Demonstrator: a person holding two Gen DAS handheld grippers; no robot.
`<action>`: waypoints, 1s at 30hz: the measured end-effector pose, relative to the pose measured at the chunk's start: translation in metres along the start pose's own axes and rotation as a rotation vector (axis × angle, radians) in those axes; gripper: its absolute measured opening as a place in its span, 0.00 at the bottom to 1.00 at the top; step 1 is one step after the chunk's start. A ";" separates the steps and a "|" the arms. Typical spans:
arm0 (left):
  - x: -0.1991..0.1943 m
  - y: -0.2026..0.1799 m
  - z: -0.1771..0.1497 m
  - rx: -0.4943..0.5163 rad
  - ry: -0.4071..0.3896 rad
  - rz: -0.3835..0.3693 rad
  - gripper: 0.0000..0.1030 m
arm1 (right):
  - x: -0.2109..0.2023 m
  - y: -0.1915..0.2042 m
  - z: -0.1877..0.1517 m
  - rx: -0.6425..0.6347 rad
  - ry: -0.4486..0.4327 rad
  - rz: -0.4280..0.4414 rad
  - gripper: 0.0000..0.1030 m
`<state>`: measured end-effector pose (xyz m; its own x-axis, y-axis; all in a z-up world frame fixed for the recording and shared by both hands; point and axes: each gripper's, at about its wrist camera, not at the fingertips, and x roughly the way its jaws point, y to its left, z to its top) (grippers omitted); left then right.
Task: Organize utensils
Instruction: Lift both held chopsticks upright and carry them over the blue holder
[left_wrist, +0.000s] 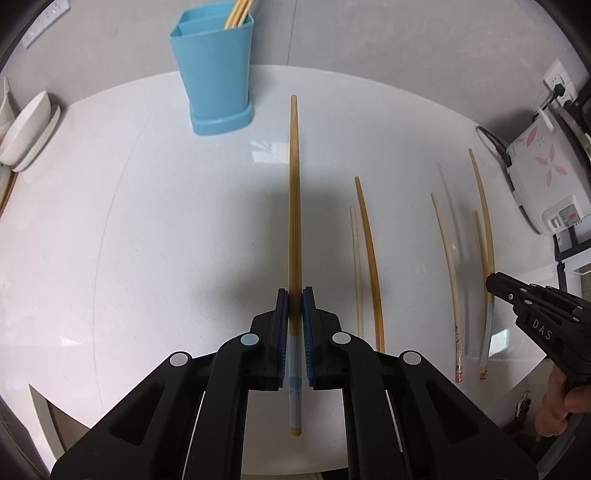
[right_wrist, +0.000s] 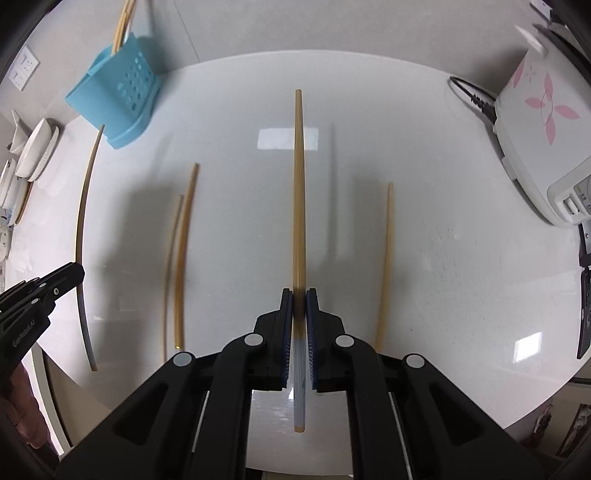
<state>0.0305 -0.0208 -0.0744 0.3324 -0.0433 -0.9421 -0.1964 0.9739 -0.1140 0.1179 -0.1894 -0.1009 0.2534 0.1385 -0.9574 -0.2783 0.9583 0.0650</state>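
My left gripper (left_wrist: 295, 295) is shut on a brown chopstick (left_wrist: 294, 206) that points forward over the white table. My right gripper (right_wrist: 299, 295) is shut on another brown chopstick (right_wrist: 299, 192), also held above the table; it shows in the left wrist view (left_wrist: 496, 284) at the far right. The blue utensil holder (left_wrist: 214, 74) stands at the back with several chopsticks in it; it also shows in the right wrist view (right_wrist: 116, 96). Loose chopsticks lie on the table (left_wrist: 369, 258), (left_wrist: 447, 258), (right_wrist: 184, 251), (right_wrist: 384, 266).
A white rice cooker with pink flowers (right_wrist: 539, 122) and its cord stand at the right. White bowls and plates (left_wrist: 29, 133) are stacked at the left. The round white table's (left_wrist: 147, 221) front edge is close below the grippers.
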 end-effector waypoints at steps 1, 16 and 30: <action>-0.005 0.000 0.001 -0.003 -0.012 -0.009 0.07 | -0.003 0.002 0.001 0.001 -0.009 0.006 0.07; -0.032 0.027 0.029 0.008 -0.123 -0.035 0.07 | -0.045 0.059 0.022 -0.004 -0.151 0.052 0.07; -0.063 0.064 0.079 0.006 -0.259 -0.081 0.07 | -0.062 0.099 0.066 0.020 -0.266 0.079 0.07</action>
<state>0.0698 0.0622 0.0024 0.5717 -0.0632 -0.8180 -0.1541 0.9710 -0.1828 0.1355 -0.0865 -0.0167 0.4670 0.2715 -0.8416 -0.2888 0.9463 0.1450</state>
